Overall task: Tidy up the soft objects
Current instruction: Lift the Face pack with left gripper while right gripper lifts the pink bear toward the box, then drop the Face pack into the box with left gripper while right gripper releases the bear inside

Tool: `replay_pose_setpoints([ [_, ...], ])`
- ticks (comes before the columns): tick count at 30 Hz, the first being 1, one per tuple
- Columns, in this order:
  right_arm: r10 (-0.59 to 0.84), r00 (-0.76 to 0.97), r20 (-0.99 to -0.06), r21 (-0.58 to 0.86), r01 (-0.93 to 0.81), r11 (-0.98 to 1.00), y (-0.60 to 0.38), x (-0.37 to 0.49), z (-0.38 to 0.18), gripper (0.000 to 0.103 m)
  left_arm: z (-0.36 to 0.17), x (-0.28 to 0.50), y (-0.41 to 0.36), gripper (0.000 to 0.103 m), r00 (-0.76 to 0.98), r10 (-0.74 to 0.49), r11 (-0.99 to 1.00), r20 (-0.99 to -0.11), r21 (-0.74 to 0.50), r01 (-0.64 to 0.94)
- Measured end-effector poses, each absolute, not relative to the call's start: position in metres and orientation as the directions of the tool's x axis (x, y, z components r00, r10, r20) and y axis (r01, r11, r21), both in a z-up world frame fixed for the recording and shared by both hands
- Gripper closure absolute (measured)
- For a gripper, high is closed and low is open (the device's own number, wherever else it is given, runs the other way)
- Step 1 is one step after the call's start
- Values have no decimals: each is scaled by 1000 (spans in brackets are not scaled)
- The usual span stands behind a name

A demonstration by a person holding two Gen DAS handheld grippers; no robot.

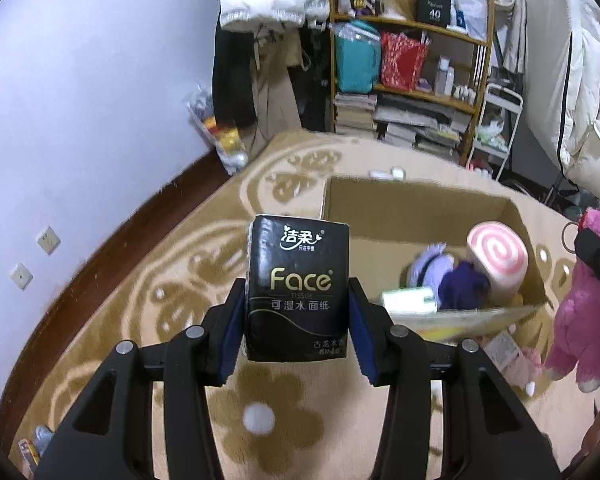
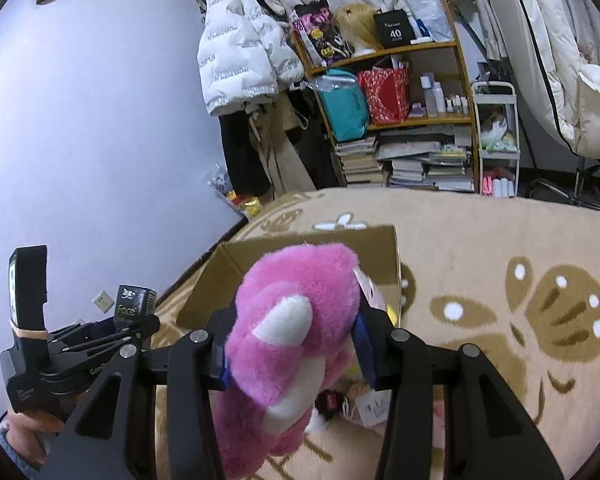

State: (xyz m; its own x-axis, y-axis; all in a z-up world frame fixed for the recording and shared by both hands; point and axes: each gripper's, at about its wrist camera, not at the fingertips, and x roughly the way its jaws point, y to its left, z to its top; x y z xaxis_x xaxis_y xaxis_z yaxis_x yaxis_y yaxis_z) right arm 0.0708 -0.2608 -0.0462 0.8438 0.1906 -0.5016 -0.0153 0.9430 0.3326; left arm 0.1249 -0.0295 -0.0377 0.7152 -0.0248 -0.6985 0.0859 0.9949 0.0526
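My left gripper [image 1: 296, 304] is shut on a black "Face" tissue pack [image 1: 297, 288], held upright above the carpet, left of an open cardboard box [image 1: 416, 200]. The box holds a pink swirl roll plush [image 1: 496, 256], a purple plush [image 1: 444, 272] and a white-green item [image 1: 410, 300]. My right gripper [image 2: 292, 340] is shut on a pink plush bear [image 2: 296, 320], held over the near edge of the box [image 2: 332, 244]. The bear also shows at the right edge of the left wrist view [image 1: 584, 308], and the tissue pack at the left of the right wrist view [image 2: 134, 306].
A beige flower-pattern carpet [image 2: 500, 264] covers the floor. A wooden shelf [image 1: 416, 76] with books and bags stands behind the box, with hanging coats [image 2: 240, 60] to its left and a white cart [image 2: 496, 136] to its right. Small items lie by the box [image 1: 508, 356].
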Motion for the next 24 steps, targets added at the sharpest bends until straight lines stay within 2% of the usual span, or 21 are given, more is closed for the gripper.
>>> replay_pose_setpoints([
  [12,199,847,-492,301,-49,952,-270,107,-45,54,-29,156,-47,57,791,-38,994,-611,57,92],
  [24,274,823,-498,364,-89,927,-267,149,-59,53,-56,181,-66,57,731,-103,988,-675,13,151],
])
